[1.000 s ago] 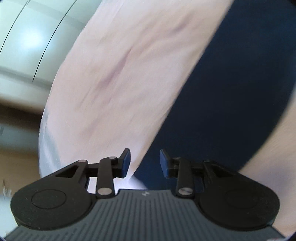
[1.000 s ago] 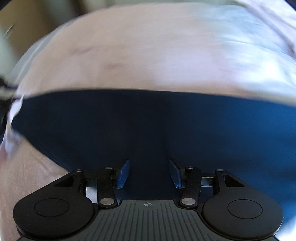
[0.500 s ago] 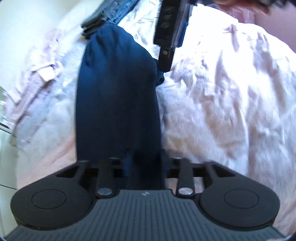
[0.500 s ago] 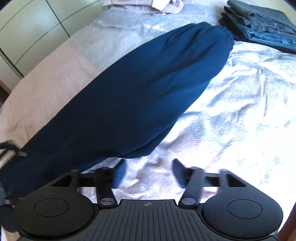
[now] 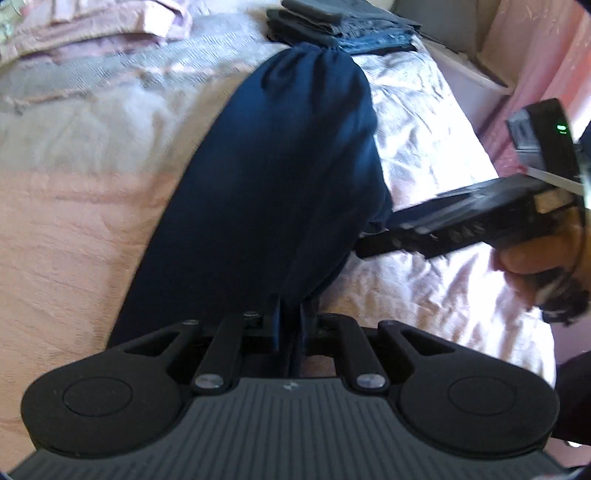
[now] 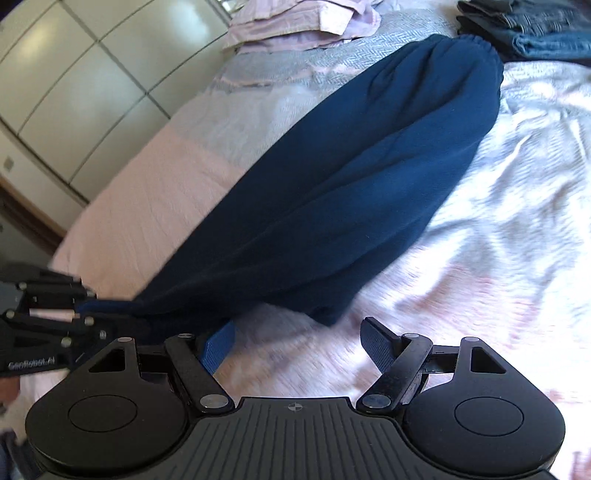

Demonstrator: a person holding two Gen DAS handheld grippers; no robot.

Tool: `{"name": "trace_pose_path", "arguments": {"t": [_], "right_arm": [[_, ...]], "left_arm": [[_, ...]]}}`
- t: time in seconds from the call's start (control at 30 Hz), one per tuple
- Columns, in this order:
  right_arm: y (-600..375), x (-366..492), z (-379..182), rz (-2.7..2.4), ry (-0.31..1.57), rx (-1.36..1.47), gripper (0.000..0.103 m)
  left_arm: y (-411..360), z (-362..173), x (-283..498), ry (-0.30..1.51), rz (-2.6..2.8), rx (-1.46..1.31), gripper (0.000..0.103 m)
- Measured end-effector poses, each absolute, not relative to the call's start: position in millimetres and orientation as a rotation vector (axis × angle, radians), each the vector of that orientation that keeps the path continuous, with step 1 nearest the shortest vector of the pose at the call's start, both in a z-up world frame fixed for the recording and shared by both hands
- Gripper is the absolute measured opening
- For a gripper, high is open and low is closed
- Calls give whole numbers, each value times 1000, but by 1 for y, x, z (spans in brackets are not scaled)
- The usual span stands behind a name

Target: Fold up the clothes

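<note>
The left gripper [image 5: 290, 319] is clamped on the near end of the navy trousers [image 5: 273, 177], which lie lengthwise across the pink bed cover [image 5: 74, 221]. They look halved leg over leg, with crosswise folds seemingly left. The right gripper [image 6: 297, 341] hangs beside them with jaws wide apart, and folded jeans [image 6: 535, 33] sit beyond the waistband.

Soft matt navy cloth trousers [image 5: 280, 177] lie on a crinkled pink bedspread [image 5: 424, 155].

Both my grippers are matte black plastic with a ribbed grey deck, a round disc on each side, and silver screw heads on the linkage arms. My right gripper [image 6: 297, 341] has blue textured pads [image 6: 218, 349]. My left gripper [image 5: 290, 323] carries white "GenRobot.AI" lettering on its side. A green LED glows on the right one's housing.
</note>
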State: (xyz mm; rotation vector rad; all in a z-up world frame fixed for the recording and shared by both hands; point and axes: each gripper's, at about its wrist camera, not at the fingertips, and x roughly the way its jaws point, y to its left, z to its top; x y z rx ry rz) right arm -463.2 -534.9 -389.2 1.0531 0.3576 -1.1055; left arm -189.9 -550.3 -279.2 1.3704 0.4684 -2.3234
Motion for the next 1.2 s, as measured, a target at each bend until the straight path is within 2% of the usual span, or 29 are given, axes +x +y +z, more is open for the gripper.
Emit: {"name": "trace_pose_path", "arguments": {"t": [0.07,0.1,0.2,0.3,0.4,0.47,0.53,0.6,0.8,1.03,1.2], "right_arm": [[-548,-476,-389,-1152,349,1069,78],[-549,-481,-387,-1196,349,1070,78],[-545,-500,-376,-1290,332,1056,78],[-544,-507,-363,-1287,340,1006,78],[-549,-509,-359,-1266,345,999,78],[-547,-512,-354,-1260,333,996,78],[-547,-513,-347,-1264,316,981,78],[-541,-511,-345,-1279,301,985,78],[-517,-496,-355,-1280,316,1053,78],[-554,-469,-368,-1247,266,1030,78],[-579,-466,-382,-1268,364,1005,78]], "left_arm": [[-548,-280,-191,429,-2325,1404,13],[-544,-280,-193,397,-2333,1424,19],[-522,-282,-207,166,-2347,1494,32],[-495,-283,-225,-71,-2399,1424,35],[-481,-289,-245,-211,-2435,1397,36],[-482,-297,-255,-276,-2411,1406,30],[-493,-298,-259,-236,-2396,1387,13],[-509,-294,-259,-126,-2395,1358,11],[-545,-282,-251,10,-2384,1335,8],[-550,-278,-245,26,-2437,1327,8],[-536,-286,-248,4,-2468,1347,8]]}}
